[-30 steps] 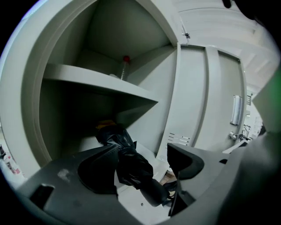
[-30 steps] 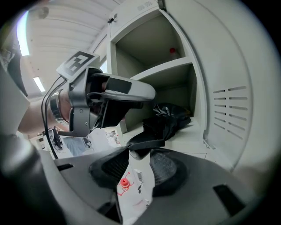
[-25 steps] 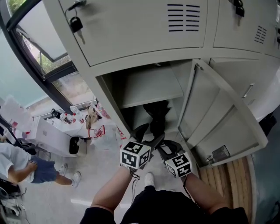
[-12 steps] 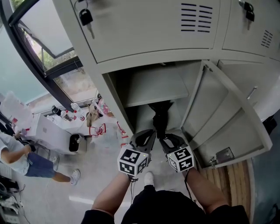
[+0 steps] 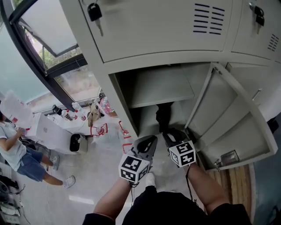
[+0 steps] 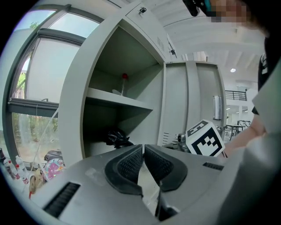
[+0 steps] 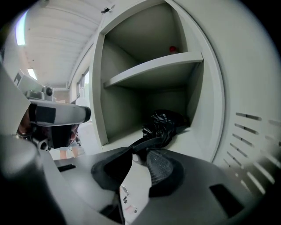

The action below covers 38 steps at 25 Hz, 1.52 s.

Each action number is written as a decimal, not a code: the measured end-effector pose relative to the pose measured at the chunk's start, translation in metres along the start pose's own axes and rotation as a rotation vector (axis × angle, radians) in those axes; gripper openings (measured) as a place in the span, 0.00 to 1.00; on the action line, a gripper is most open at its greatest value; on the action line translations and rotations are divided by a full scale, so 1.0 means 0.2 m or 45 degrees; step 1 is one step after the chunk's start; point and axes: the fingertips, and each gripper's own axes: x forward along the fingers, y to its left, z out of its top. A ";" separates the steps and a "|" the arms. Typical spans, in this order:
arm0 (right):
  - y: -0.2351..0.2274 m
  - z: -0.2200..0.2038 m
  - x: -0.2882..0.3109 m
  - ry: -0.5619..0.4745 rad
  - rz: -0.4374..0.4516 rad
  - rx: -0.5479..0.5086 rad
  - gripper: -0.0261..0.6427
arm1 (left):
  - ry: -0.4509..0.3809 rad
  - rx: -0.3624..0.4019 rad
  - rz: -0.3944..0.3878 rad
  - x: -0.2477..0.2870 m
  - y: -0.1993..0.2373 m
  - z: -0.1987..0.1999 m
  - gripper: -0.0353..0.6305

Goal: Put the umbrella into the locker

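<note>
The black folded umbrella lies on the floor of the open locker's lower compartment, under the shelf. It also shows in the left gripper view and the right gripper view, its handle pointing out at me. My left gripper hangs in front of the opening, shut and empty. Beside it, my right gripper has its jaws closing. The handle's end sits just at their tips, and the pads do not press on it.
The locker door stands swung open to the right. Padlocks with keys hang on the shut lockers above. At the left are a window frame, a low white table with bottles and a person. Wooden planks lie at the lower right.
Both grippers have drawn back from the umbrella toward me. The left jaws went from wide open to shut, and the right jaws have narrowed. The umbrella stays in the locker.
</note>
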 end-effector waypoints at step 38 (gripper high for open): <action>-0.02 0.06 0.08 0.030 -0.016 -0.043 0.27 | 0.007 -0.070 -0.046 -0.07 -0.11 -0.09 0.09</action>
